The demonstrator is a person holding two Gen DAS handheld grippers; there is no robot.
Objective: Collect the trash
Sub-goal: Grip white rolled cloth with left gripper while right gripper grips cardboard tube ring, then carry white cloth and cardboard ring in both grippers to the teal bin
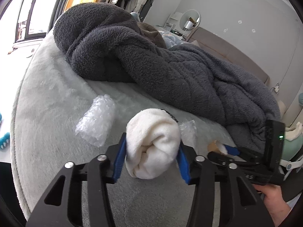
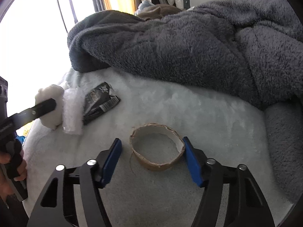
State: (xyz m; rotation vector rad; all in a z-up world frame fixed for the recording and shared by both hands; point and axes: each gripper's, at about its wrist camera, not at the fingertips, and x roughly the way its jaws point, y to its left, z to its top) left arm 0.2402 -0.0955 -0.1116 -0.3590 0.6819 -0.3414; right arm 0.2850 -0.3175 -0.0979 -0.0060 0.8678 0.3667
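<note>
Left claw (image 1: 151, 157) grips white wad (image 1: 153, 143) (right claw (image 2: 152, 160) brackets cardboard ring (image 2: 157, 149)).

The left hand-held gripper (image 1: 151, 151) pinches a white cloth roll (image 1: 153, 143); beside it, the right hand-held gripper (image 2: 152, 151) straddles a cardboard ring (image 2: 157, 149), only one pad touching.

Black gripper (image 1: 151, 158) frames, blue pads, silver screws.

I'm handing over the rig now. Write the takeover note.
Left gripper: shut on the white cloth wad.
Right gripper: open around the cardboard ring; one pad touches it, no grip yet.
On the pale bed cover: bubble wrap, a smaller piece, black wrapper.
Done: nothing visibly binned.
Left: grip the ring, collect the rest.
</note>
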